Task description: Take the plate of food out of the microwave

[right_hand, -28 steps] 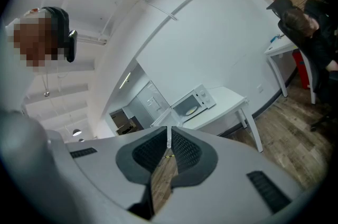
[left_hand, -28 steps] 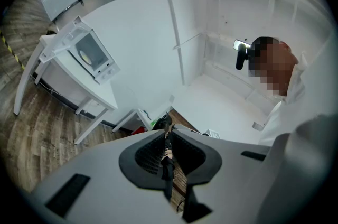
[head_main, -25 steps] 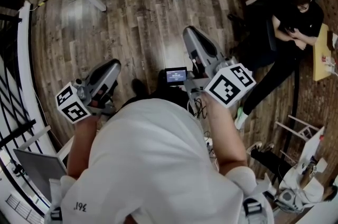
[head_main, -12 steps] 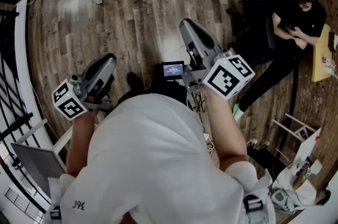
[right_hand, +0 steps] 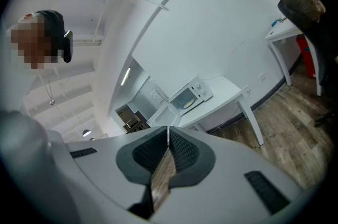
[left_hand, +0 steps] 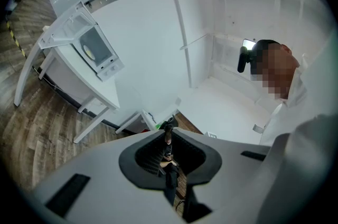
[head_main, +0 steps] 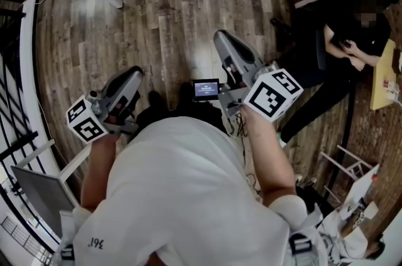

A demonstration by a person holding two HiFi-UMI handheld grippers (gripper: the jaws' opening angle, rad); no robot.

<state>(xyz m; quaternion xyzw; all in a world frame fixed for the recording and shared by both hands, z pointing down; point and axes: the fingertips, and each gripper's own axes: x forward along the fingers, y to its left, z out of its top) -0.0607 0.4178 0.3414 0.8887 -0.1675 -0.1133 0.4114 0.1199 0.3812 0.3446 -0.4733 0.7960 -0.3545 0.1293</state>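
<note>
The left tongs (left_hand: pixel 168 133) stand at a narrow gap, empty. The right tongs (right_hand: pixel 168 130) are pressed together, empty. Well ahead of both, on a white surface (right_hand: pixel 229 90), sits the microwave (right_hand: pixel 198 92), its door (right_hand: pixel 163 113) open, with a pale plate of yellowish food (right_hand: pixel 187 103) inside.

White microwave (right_hand: pixel 191 93) standing open, far off; plate of food (right_hand: pixel 188 102) inside, yellowish, flat

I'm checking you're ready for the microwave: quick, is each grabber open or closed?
Left gripper: barely open, empty.
Right gripper: closed, empty.
</note>
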